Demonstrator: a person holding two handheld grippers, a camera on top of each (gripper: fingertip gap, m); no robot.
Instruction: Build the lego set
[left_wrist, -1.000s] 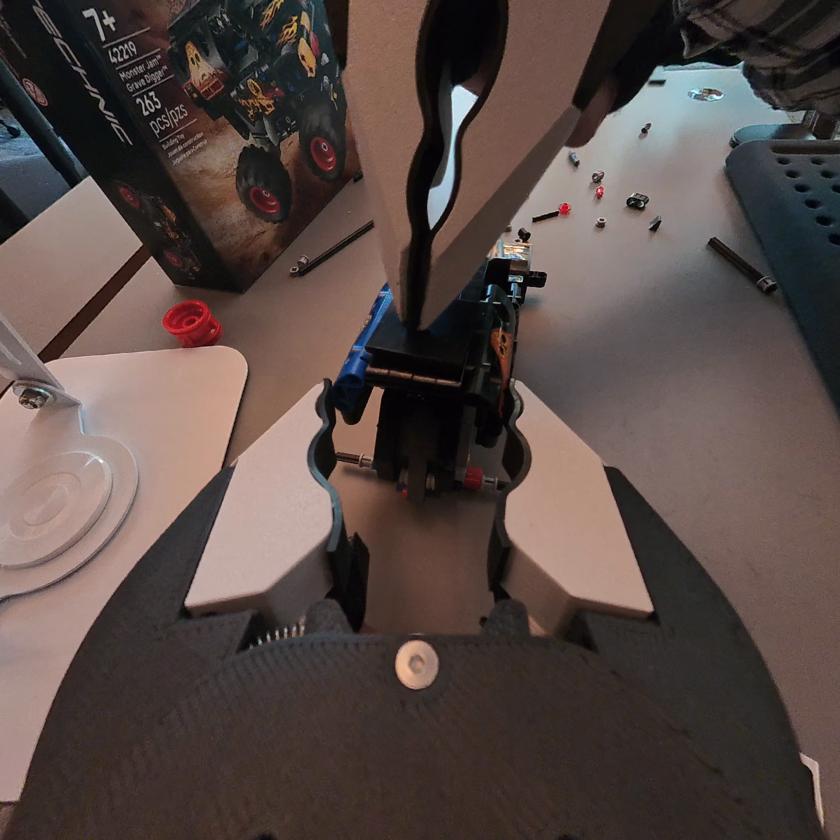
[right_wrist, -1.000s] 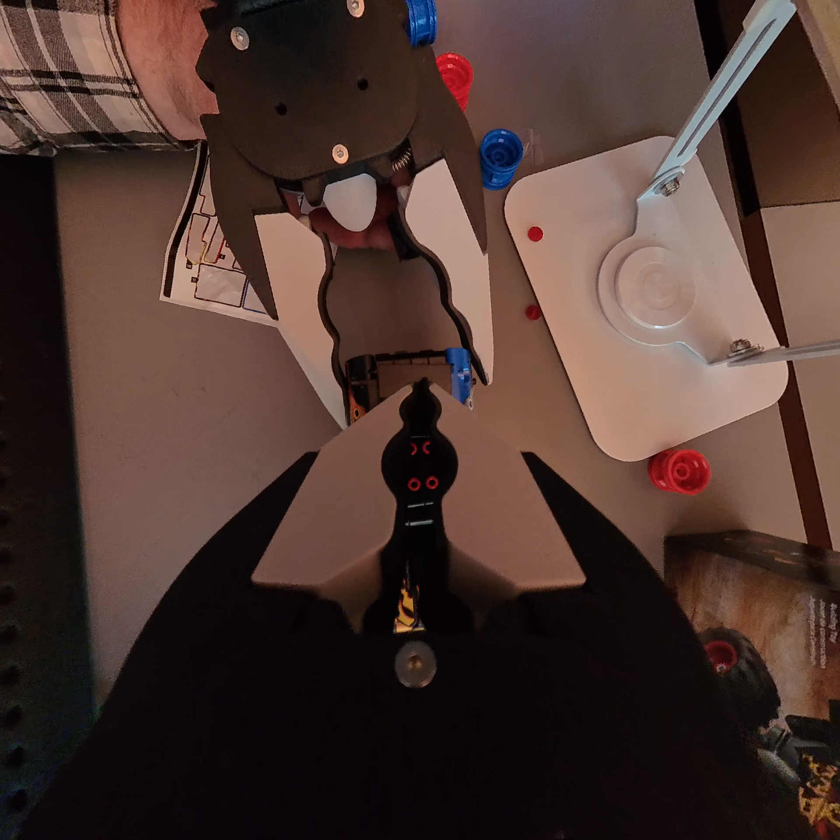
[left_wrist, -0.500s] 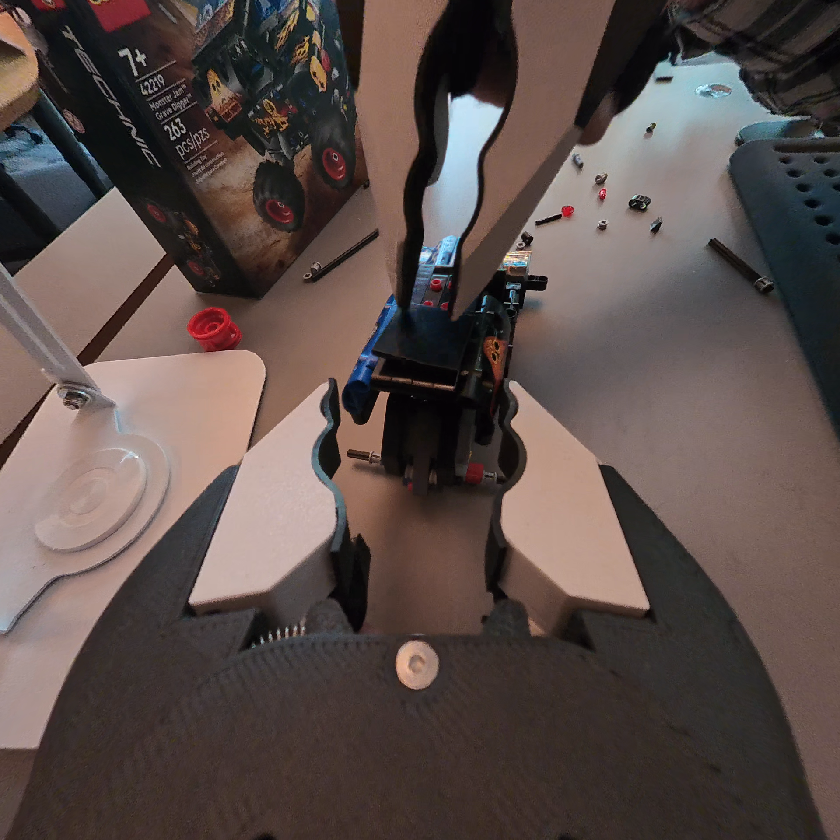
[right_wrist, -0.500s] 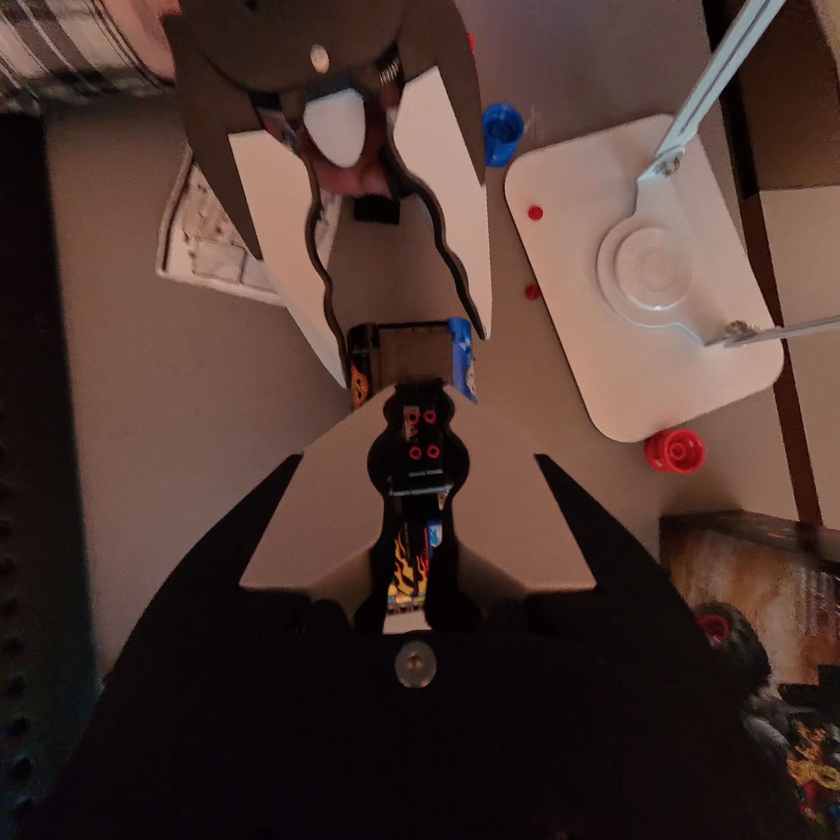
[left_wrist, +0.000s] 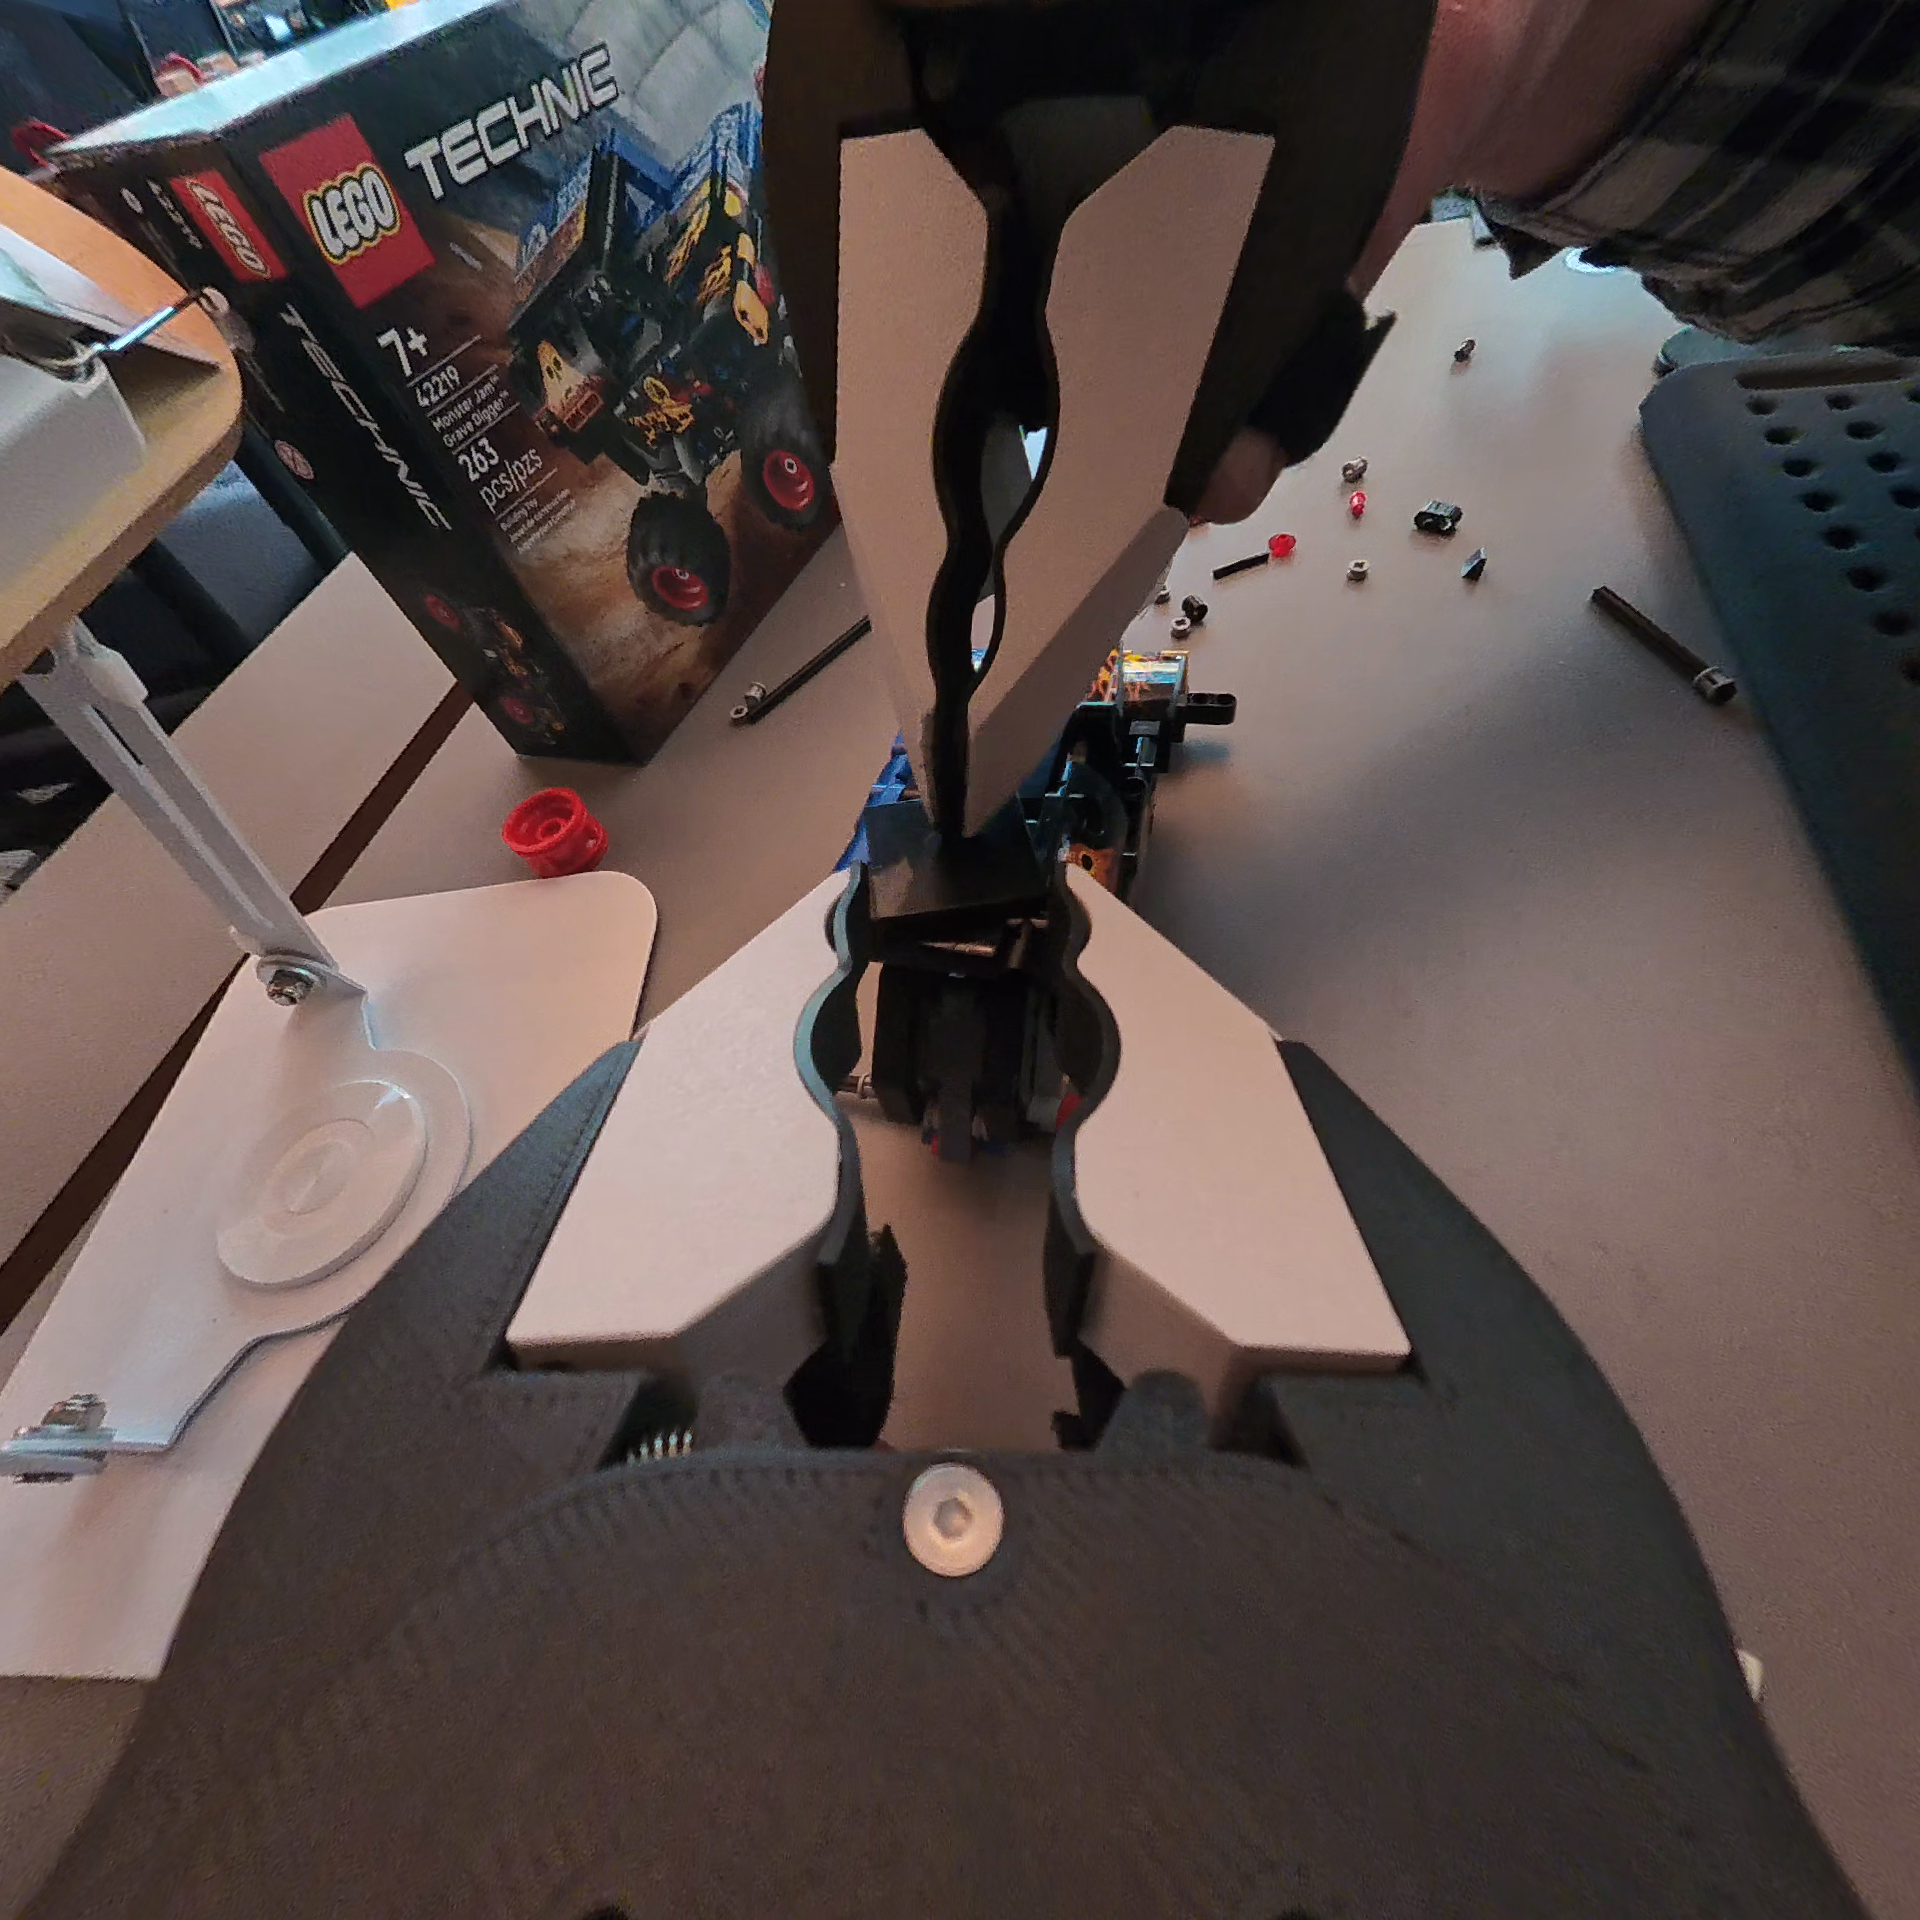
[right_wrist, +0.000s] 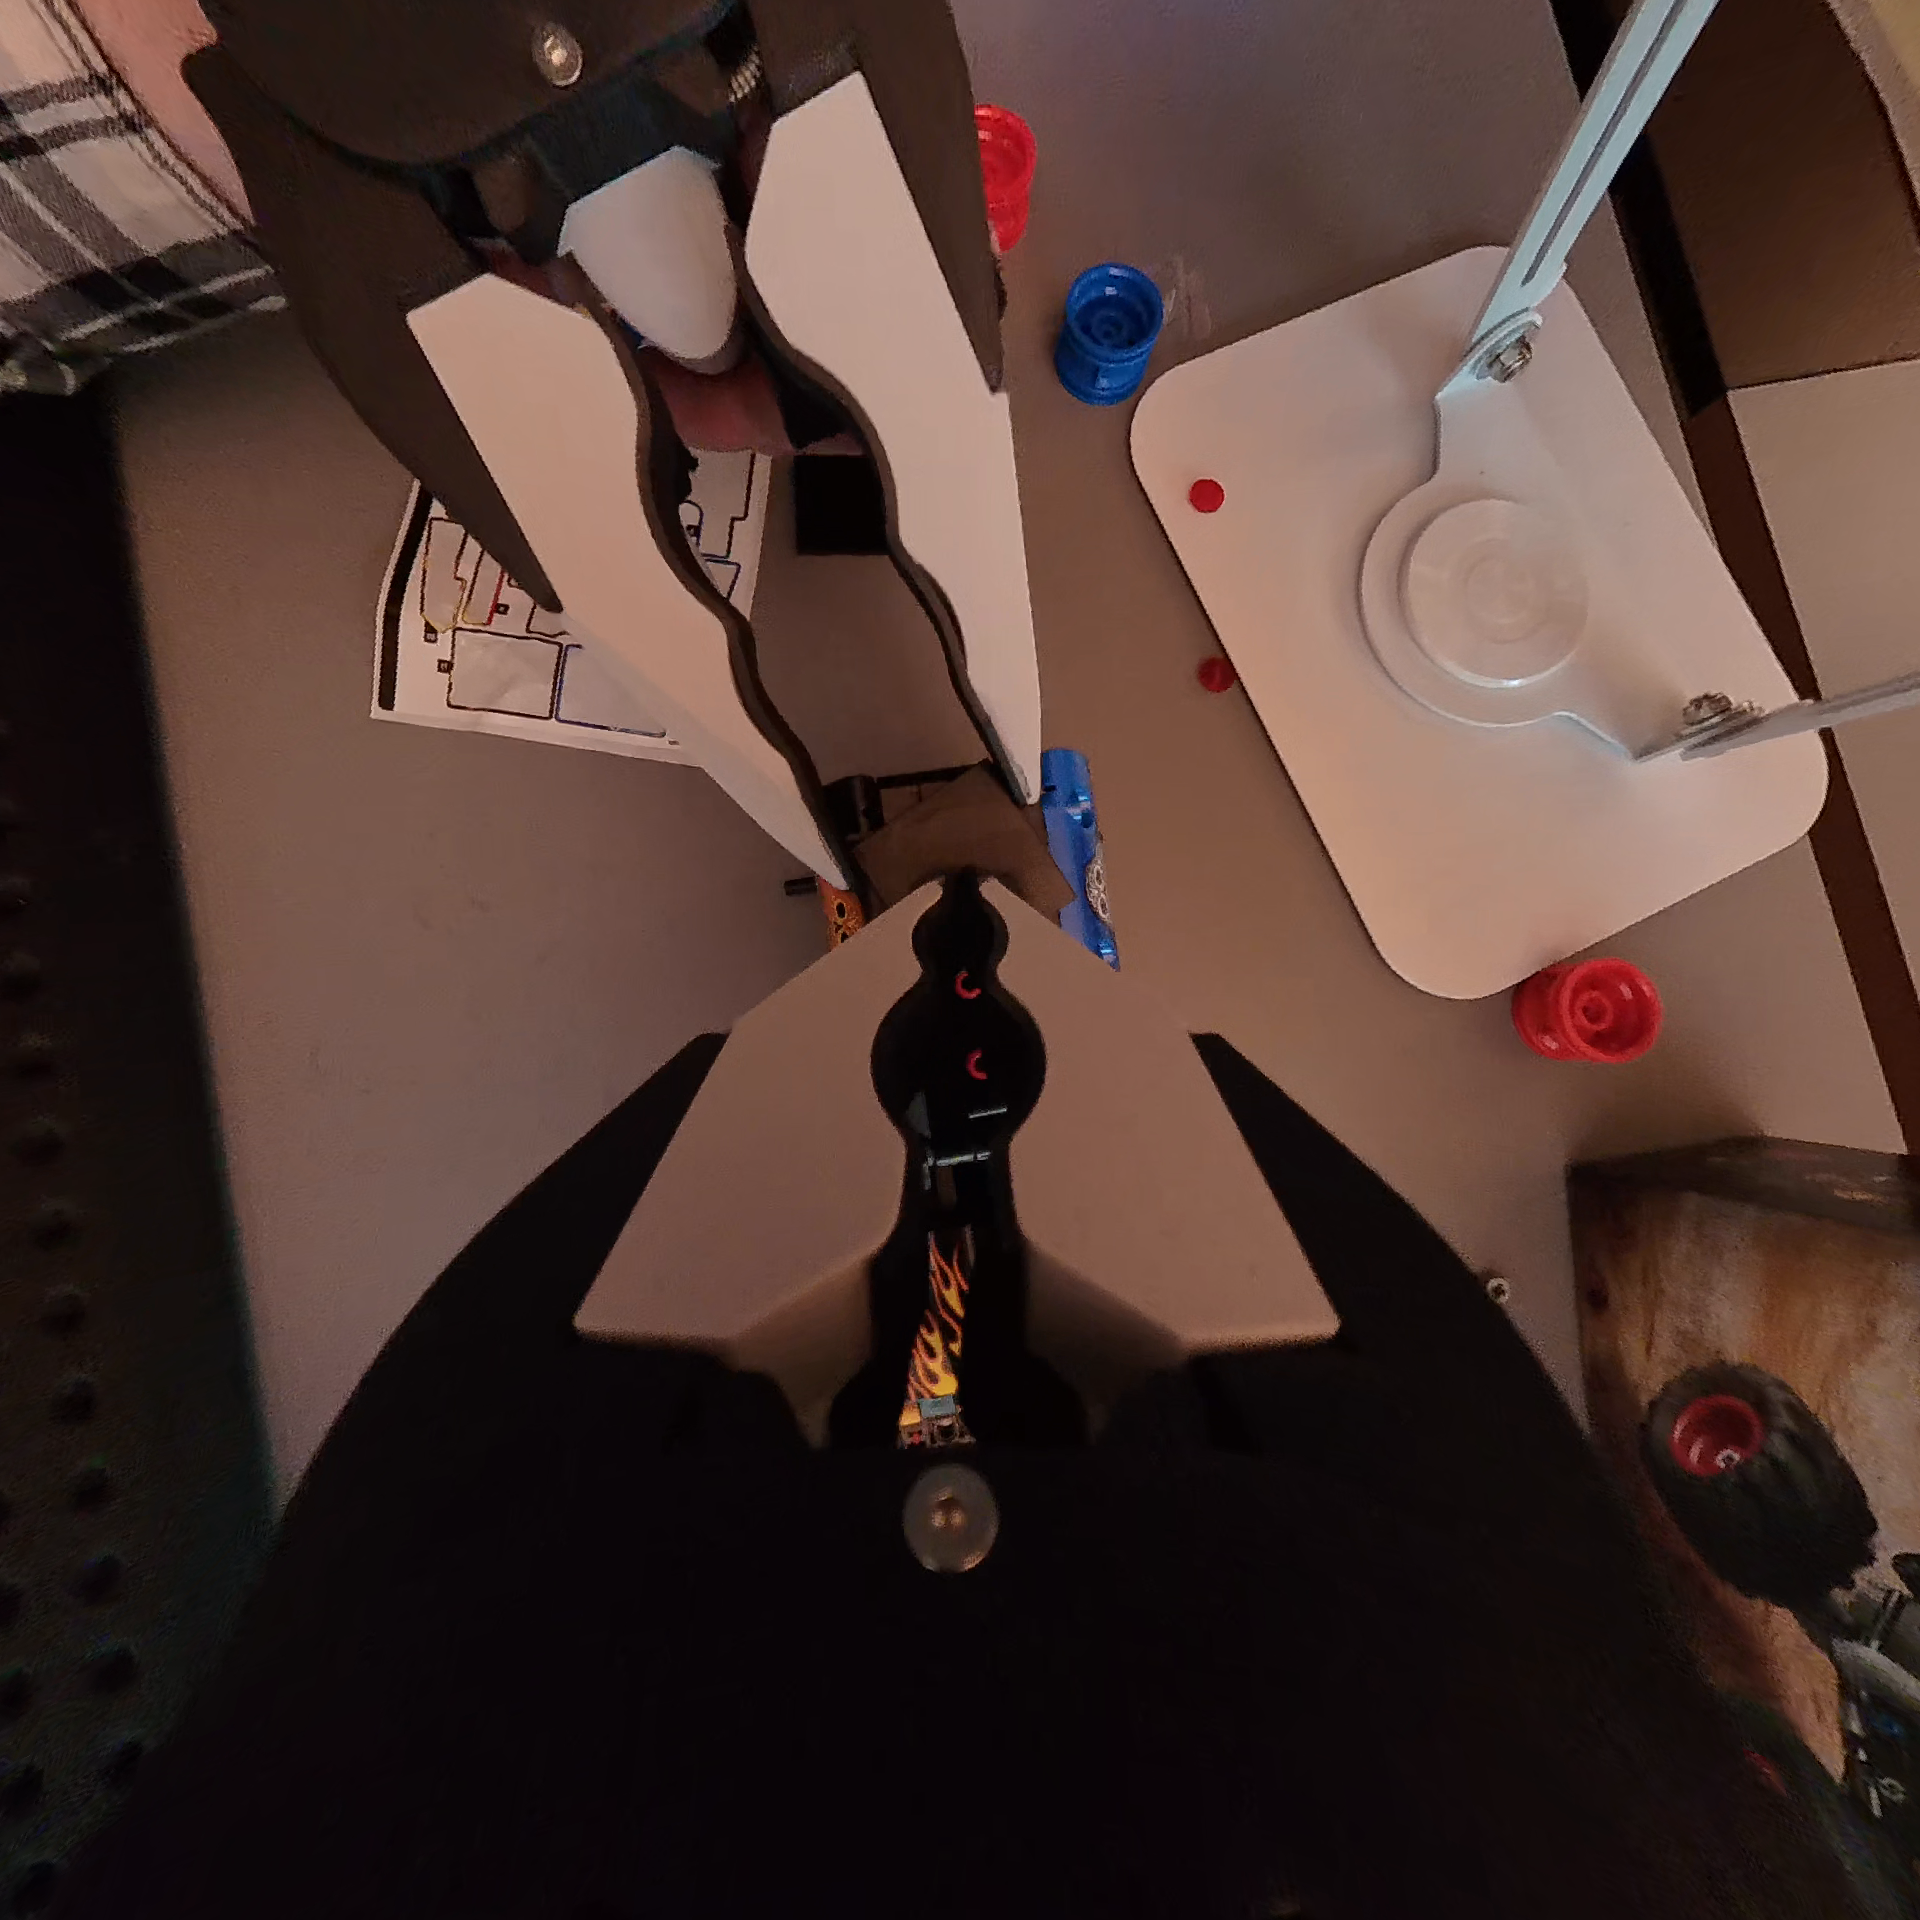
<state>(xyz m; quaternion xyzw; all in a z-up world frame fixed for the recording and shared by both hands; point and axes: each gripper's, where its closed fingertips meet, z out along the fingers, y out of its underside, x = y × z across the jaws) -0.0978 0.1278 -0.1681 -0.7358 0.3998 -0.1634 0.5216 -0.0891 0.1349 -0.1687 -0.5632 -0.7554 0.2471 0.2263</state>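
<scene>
Two red wheel hubs (right_wrist: 1587, 1010), one blue hub (right_wrist: 1108, 332)

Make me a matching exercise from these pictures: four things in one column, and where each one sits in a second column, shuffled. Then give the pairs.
Things
1. blue wheel
2. set box
3. sticker sheet
4. truck model

Places
A. partly under the left claw, flat on the table
B. between the left claw's fingers
C. beside the white stand base, next to a red wheel
D. standing upright behind the lone red wheel

Pairs: 1-C, 2-D, 3-A, 4-B
</scene>
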